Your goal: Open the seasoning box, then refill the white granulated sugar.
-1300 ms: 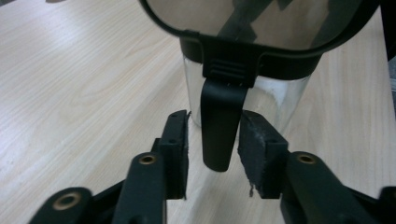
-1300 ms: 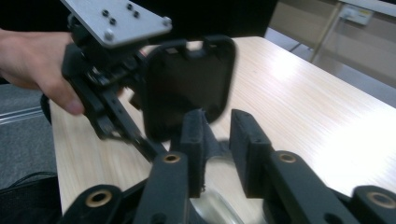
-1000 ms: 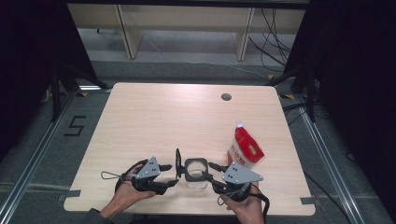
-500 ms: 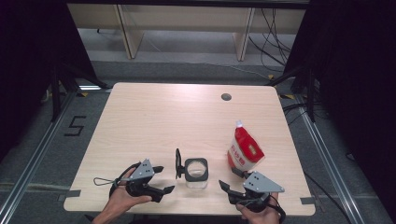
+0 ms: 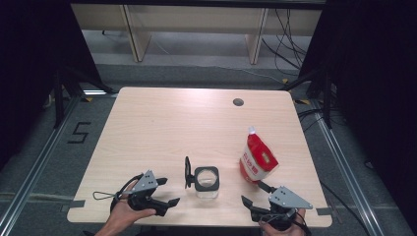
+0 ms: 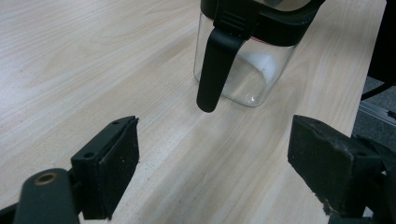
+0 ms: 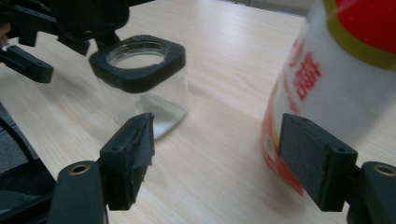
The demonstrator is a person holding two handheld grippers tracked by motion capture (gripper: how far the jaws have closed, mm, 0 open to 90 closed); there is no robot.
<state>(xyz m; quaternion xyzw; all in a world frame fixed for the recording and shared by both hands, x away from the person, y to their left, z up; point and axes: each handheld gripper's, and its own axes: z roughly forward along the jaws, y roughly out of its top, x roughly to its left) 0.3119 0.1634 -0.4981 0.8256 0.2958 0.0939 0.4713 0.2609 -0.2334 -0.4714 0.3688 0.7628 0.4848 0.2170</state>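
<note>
A clear glass jar (image 5: 206, 181) with a black square collar stands near the table's front edge, its black lid (image 5: 187, 172) flipped open to the left. A red and white pouch (image 5: 257, 160) stands upright to its right. My left gripper (image 5: 168, 191) lies left of the jar, apart from it; its jaws have just been opening, and they are open with nothing between them. In the left gripper view the jar (image 6: 252, 70) and hanging lid (image 6: 215, 70) sit beyond the gripper (image 6: 212, 168). My right gripper (image 5: 253, 192), jaws just opened wider and holding nothing, sits in front of the pouch (image 7: 336, 84) and jar (image 7: 140, 88).
The wooden table (image 5: 172, 128) has a cable hole (image 5: 238, 102) at the back right. Its front edge runs just under both hands. Dark floor and metal rails surround the table. My left gripper (image 7: 28, 46) shows past the jar in the right gripper view.
Both grippers have drawn back from the jar's sides toward the front edge and opened. The right one has shifted rightward, in front of the pouch. The jar and pouch stand where they were.
</note>
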